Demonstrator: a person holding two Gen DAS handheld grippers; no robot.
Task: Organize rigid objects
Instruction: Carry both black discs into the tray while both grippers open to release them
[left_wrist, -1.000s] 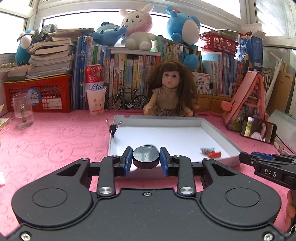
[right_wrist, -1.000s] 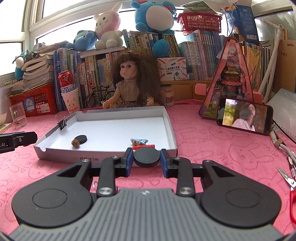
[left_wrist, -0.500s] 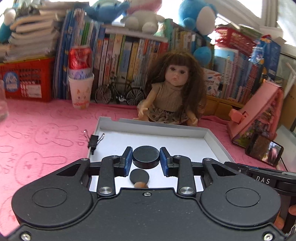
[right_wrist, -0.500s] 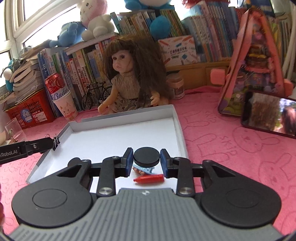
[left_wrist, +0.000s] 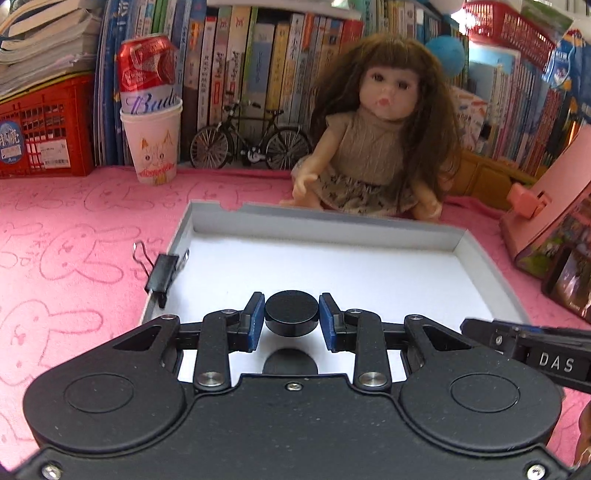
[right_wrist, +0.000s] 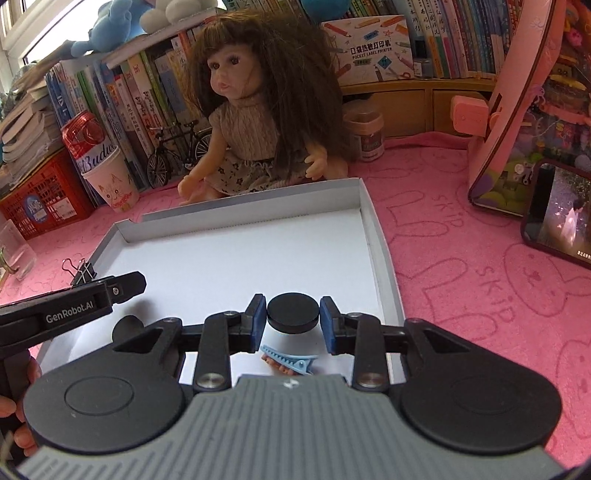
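The left gripper is clamping a black disc by its rim between the blue pads. The right gripper is pinching a second disc the same way. Both are hovering over the near part of the white tray, the left one near the left wall and the right one near the right wall.

The main risk is a slip. The flat pads are meeting each round rim at only two small spots, so a jolt or a slight loosening could let a disc twist out and fall.

A tilted release could also land a disc on edge and send it rolling. Under the left gripper a dark round shape, probably another disc, is lying on the tray floor. Under the right one a blue hair clip is lying there too. A straight drop could strike either and bounce. The grippers are also working close together and could knock each other.

Each held disc is lying nearly flat, broad face up and tipped a little toward the near side. Being round, neither has a long axis. The hair clip is lying left to right, with its narrow end to the right.
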